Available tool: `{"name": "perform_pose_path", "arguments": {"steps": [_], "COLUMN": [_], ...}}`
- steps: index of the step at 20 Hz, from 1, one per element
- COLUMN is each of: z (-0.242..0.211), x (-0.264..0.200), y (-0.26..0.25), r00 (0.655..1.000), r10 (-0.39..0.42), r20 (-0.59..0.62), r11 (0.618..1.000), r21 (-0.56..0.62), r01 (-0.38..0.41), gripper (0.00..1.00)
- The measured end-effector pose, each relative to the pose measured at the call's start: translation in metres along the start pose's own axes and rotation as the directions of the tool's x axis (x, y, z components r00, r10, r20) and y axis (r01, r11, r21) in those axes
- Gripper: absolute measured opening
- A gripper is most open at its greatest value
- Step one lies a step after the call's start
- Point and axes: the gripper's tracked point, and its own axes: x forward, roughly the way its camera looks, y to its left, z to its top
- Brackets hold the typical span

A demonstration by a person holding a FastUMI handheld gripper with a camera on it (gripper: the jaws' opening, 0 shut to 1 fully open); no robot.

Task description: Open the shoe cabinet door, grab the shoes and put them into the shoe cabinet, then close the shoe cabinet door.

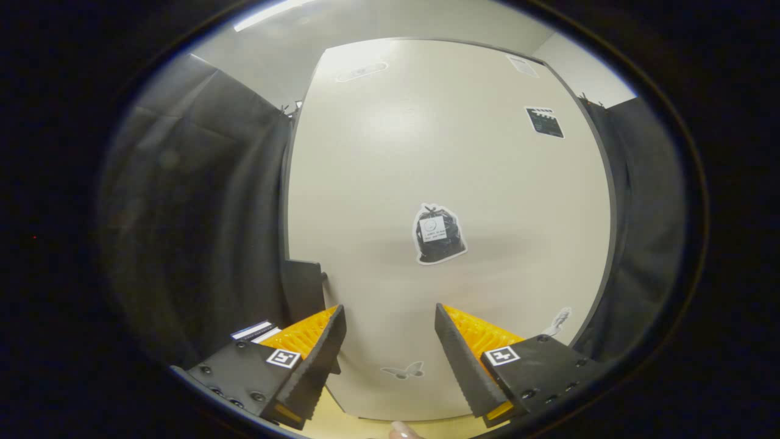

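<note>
Shoe cabinet door (426, 171) faces the gripper (390, 353) head-on, a flat pale panel closed flush, beyond the fingers. Fingers spread wide, nothing between them, tips near the panel's lower half but contact unclear. Door's left edge runs straight up from just ahead of the left finger; a small dark block (303, 289) sits against that edge. Right edge curves past the right finger. Black cloth (201, 201) hangs on both sides, close to the edges, little side room. Stickers on the panel: a dark bag-shaped sticker (437, 234) just ahead of the fingers, a butterfly sticker (403, 370) between them, a dark square sticker (544, 122) farther up right. Pale floor strip (341, 427) below the door.
</note>
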Motion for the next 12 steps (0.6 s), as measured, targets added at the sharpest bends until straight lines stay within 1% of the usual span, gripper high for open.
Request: {"name": "perform_pose_path", "arguments": {"steps": [6,12], "z": [-0.0016,-0.0015], "x": [0.0061,0.0077], "y": [-0.0013,-0.0018], "r00": [1.0,1.0], "r10": [-0.011,-0.001], "r20": [-0.004,-0.006], "r11": [1.0,1.0], "r21": [0.011,0.009], "r01": [0.011,0.001], "gripper": [0.94,0.94]}}
